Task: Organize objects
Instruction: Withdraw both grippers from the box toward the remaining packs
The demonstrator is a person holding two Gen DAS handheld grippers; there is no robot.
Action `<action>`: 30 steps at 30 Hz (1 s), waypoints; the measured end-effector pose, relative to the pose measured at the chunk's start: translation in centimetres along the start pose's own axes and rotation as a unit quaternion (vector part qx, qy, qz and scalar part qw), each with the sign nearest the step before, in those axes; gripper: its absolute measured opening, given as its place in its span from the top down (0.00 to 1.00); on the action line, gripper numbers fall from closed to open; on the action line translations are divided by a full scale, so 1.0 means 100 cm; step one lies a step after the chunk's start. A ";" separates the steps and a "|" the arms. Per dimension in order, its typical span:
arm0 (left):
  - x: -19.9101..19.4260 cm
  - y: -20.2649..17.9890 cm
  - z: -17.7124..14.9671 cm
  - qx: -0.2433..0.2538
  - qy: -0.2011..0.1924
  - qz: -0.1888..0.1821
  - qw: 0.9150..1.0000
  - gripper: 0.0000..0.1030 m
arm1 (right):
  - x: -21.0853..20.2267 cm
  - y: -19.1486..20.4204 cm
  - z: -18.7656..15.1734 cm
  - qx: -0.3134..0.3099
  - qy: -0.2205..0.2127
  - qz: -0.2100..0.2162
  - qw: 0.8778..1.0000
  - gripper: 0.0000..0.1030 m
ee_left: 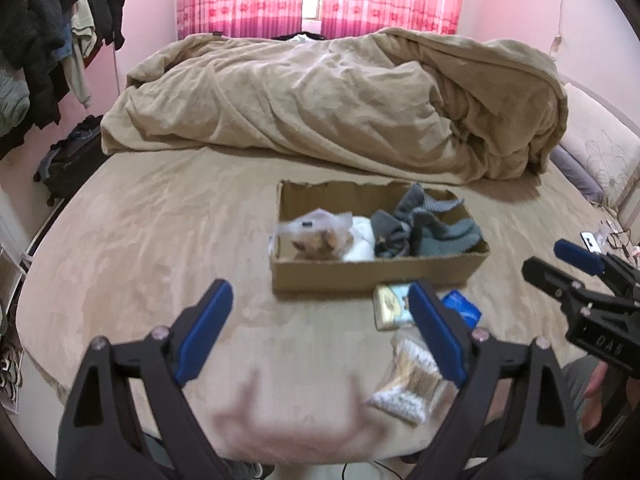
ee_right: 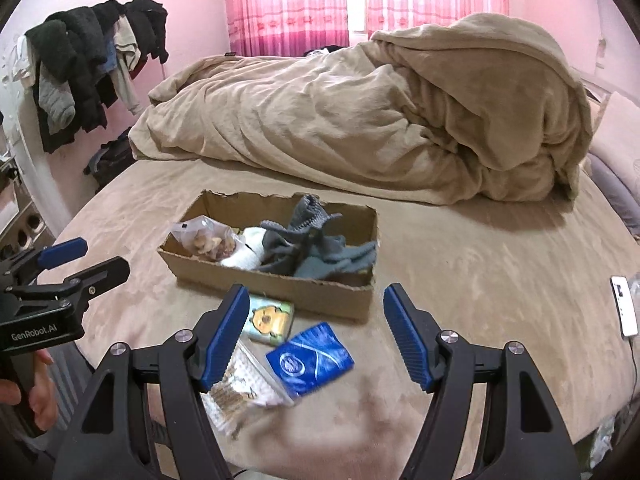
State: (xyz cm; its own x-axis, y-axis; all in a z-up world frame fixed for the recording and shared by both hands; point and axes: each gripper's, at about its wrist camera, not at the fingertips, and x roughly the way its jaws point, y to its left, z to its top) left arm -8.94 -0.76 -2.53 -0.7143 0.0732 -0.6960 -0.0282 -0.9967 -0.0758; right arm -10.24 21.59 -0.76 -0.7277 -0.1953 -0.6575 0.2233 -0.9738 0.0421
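Observation:
A cardboard box (ee_left: 376, 276) (ee_right: 280, 290) lies on the bed and holds a clear bag of snacks (ee_left: 316, 236) (ee_right: 206, 240), a white cloth (ee_right: 248, 258) and grey cloths (ee_left: 424, 228) (ee_right: 316, 248). In front of it lie a small yellow-green packet (ee_left: 390, 306) (ee_right: 270, 320), a blue packet (ee_left: 462, 308) (ee_right: 312, 358) and a clear bag of cotton swabs (ee_left: 412, 380) (ee_right: 240, 388). My left gripper (ee_left: 320, 332) is open and empty, left of these. My right gripper (ee_right: 316, 336) is open and empty, hovering over the blue packet.
A rumpled beige duvet (ee_left: 340, 96) (ee_right: 380, 120) fills the far half of the bed. A white phone (ee_right: 624, 306) lies at the right edge. Clothes hang on a rack (ee_left: 52, 48) at the left wall, with a dark bag (ee_left: 72, 160) on the floor.

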 end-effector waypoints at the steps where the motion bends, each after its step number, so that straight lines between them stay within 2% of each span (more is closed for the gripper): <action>1: -0.002 -0.001 -0.004 0.000 0.002 0.000 1.000 0.12 | -0.002 -0.001 -0.003 0.001 0.000 -0.001 1.000 0.29; 8: -0.003 -0.009 -0.028 0.009 0.019 0.004 1.000 0.12 | -0.007 -0.011 -0.029 0.004 0.011 -0.010 1.000 0.29; 10: 0.001 -0.012 -0.034 0.010 0.028 -0.001 1.000 0.12 | -0.007 -0.015 -0.036 0.009 0.012 -0.012 1.000 0.20; 12: 0.006 -0.016 -0.041 0.013 0.035 -0.007 0.999 0.12 | -0.007 -0.019 -0.041 0.016 0.011 -0.010 1.000 0.17; 20: 0.028 -0.038 -0.054 0.049 0.029 -0.009 0.998 0.12 | 0.002 -0.029 -0.051 0.026 0.010 -0.008 1.000 0.17; 30: 0.064 -0.050 -0.067 0.053 0.044 -0.025 0.997 0.12 | 0.020 -0.034 -0.064 0.028 0.021 -0.009 0.999 0.17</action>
State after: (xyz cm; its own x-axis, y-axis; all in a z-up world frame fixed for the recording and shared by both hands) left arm -8.68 4.89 -11.34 -0.6463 0.1208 -0.7535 -0.1396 -0.9894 -0.0389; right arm -8.35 25.28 -7.01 -0.7028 -0.1746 -0.6896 0.1737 -0.9822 0.0717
